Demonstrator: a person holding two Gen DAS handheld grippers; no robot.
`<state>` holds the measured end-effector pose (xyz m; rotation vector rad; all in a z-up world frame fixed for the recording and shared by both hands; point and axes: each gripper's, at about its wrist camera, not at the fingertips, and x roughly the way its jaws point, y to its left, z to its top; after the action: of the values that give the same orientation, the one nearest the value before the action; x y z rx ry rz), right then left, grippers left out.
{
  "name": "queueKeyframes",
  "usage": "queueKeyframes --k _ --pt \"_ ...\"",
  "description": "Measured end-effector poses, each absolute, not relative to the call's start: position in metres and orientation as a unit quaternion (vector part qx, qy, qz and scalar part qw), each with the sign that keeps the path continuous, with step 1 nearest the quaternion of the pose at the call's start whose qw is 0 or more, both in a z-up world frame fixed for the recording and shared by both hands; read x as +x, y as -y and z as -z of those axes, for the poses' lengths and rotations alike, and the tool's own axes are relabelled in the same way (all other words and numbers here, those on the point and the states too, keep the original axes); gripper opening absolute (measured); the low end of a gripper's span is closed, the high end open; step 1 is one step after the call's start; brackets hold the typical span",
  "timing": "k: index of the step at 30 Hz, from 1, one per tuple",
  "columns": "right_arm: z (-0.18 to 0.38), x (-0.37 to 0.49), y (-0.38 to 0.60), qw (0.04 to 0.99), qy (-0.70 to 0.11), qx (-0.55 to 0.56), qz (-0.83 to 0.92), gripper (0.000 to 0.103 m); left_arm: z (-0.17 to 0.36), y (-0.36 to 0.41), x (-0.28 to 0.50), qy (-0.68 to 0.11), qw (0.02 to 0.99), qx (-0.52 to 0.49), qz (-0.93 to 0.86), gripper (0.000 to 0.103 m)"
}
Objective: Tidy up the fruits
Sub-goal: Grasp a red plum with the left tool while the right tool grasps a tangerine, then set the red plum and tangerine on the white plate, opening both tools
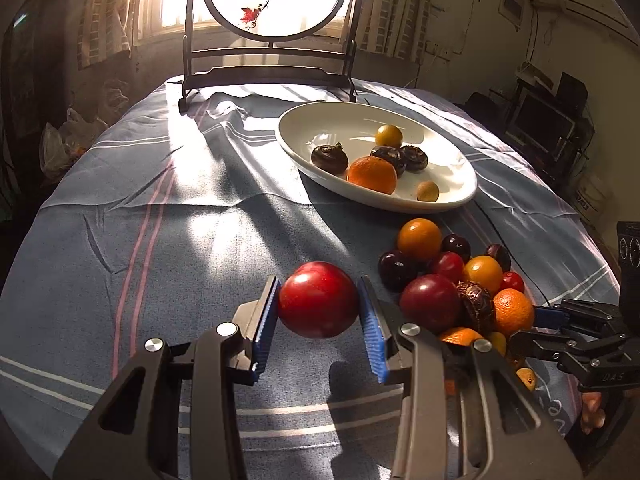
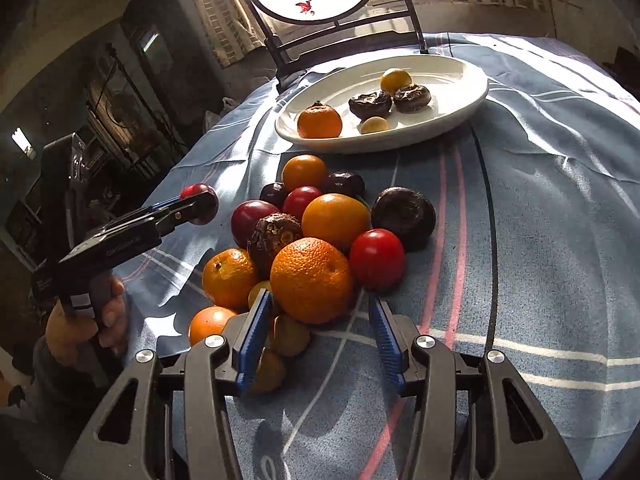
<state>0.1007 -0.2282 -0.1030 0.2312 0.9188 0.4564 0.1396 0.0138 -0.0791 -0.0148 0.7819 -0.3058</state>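
Sunlit striped cloth covers the surface (image 1: 200, 208), and above it the left gripper (image 1: 319, 312) pinches a red plum (image 1: 318, 300), lifted clear of the pile (image 2: 308, 240). The right gripper (image 2: 320, 320) is spread just before an orange (image 2: 312, 280). I judge the plum is in transit; next it needs carrying to the plate (image 1: 304, 120) and releasing beside the fruit there

Your two wrist views, low and close.
Both face the white plate (image 1: 460, 168) (image 2: 472, 92) at 12 o'clock, sharing the fruit pile (image 1: 456, 280) (image 2: 312, 240).
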Motion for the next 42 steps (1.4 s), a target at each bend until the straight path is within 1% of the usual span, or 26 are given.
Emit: queueKeyframes --k 2,3,4,5,10,16,22,25,28,31,33,34,35,37,42 --pt "0.104 0.104 0.228 0.863 -0.441 0.123 -0.215 0.05 0.079 -0.014 0.139 -0.379 0.913 -0.008 0.149 0.038" --pt "0.104 0.104 0.228 0.863 -0.44 0.125 -0.214 0.048 0.079 -0.014 0.14 -0.379 0.913 -0.009 0.149 0.038" --pt "0.104 0.103 0.227 0.862 -0.438 0.127 -0.221 0.04 0.079 -0.014 0.14 -0.379 0.913 -0.009 0.149 0.038" --pt "0.104 0.102 0.227 0.863 -0.435 0.127 -0.223 0.04 0.079 -0.014 0.139 -0.379 0.913 -0.008 0.15 0.038" --pt "0.092 0.088 0.231 0.875 -0.4 0.131 -0.24 0.039 0.078 -0.014 0.136 -0.373 0.916 -0.007 0.149 0.038" --pt "0.06 0.089 0.257 0.897 -0.358 0.127 -0.225 0.04 0.071 -0.01 0.134 -0.361 0.919 0.003 0.158 0.038" --pt "0.037 0.141 0.276 0.91 -0.348 0.121 -0.19 0.04 0.043 0.027 0.156 -0.345 0.919 0.034 0.188 0.038" --pt "0.039 0.176 0.276 0.91 -0.357 0.119 -0.174 0.04 0.033 0.058 0.178 -0.341 0.915 0.05 0.21 0.038" --pt "0.045 0.206 0.27 0.908 -0.37 0.115 -0.162 0.04 0.037 0.085 0.206 -0.358 0.905 0.064 0.222 0.039" --pt "0.054 0.228 0.266 0.902 -0.385 0.116 -0.156 0.043 0.047 0.102 0.227 -0.369 0.897 0.084 0.227 0.04" --pt "0.053 0.229 0.266 0.905 -0.38 0.119 -0.151 0.048 0.047 0.101 0.23 -0.367 0.902 0.083 0.214 0.049" --pt "0.05 0.224 0.267 0.907 -0.373 0.119 -0.154 0.05 0.044 0.095 0.228 -0.363 0.903 0.07 0.217 0.055" --pt "0.047 0.217 0.266 0.91 -0.367 0.115 -0.156 0.05 0.04 0.089 0.223 -0.358 0.906 0.059 0.22 0.061" --pt "0.041 0.199 0.268 0.916 -0.356 0.098 -0.156 0.051 0.035 0.078 0.207 -0.348 0.911 0.055 0.217 0.063" --pt "0.048 0.141 0.276 0.915 -0.355 0.093 -0.167 0.051 0.042 0.052 0.149 -0.353 0.906 0.068 0.223 0.063"
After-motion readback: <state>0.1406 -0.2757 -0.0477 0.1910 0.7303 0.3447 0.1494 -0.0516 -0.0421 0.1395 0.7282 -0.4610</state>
